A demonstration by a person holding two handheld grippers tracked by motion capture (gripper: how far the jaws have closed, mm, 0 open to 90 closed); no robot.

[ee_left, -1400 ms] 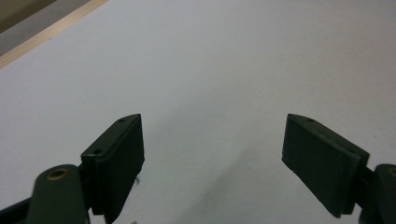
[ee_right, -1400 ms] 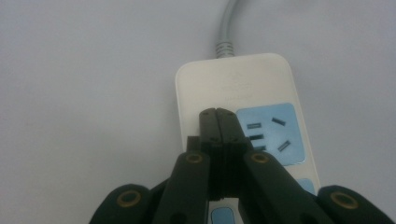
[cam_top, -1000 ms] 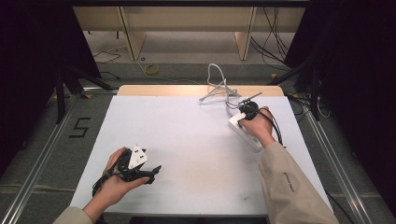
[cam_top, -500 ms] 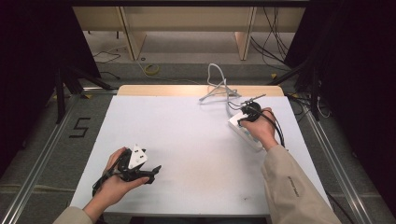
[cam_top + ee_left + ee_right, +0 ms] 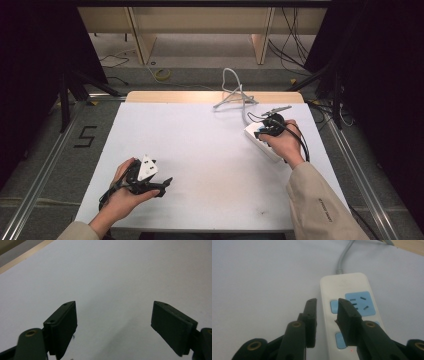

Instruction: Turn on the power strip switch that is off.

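A white power strip (image 5: 253, 136) with blue sockets (image 5: 360, 302) lies at the table's right side. Its grey cable (image 5: 235, 91) loops off toward the far edge. My right gripper (image 5: 263, 131) hovers low over the strip's cable end, and its jaws are opening. In the right gripper view the right gripper (image 5: 327, 308) has the strip's left edge (image 5: 324, 315) under the narrow gap, and the pads press on nothing. My left gripper (image 5: 164, 186) rests in the hand at the near left, and in the left gripper view the left gripper (image 5: 113, 315) is wide open over bare white table.
The white table top (image 5: 200, 150) has a wooden strip (image 5: 175, 96) along its far edge. Metal rails run along both sides on the floor, with a "5" mark (image 5: 85, 136) at the left. Black cables (image 5: 300, 142) trail from the right hand.
The right hand has drawn back slightly along the power strip toward the person. The left hand and its gripper have stayed put.
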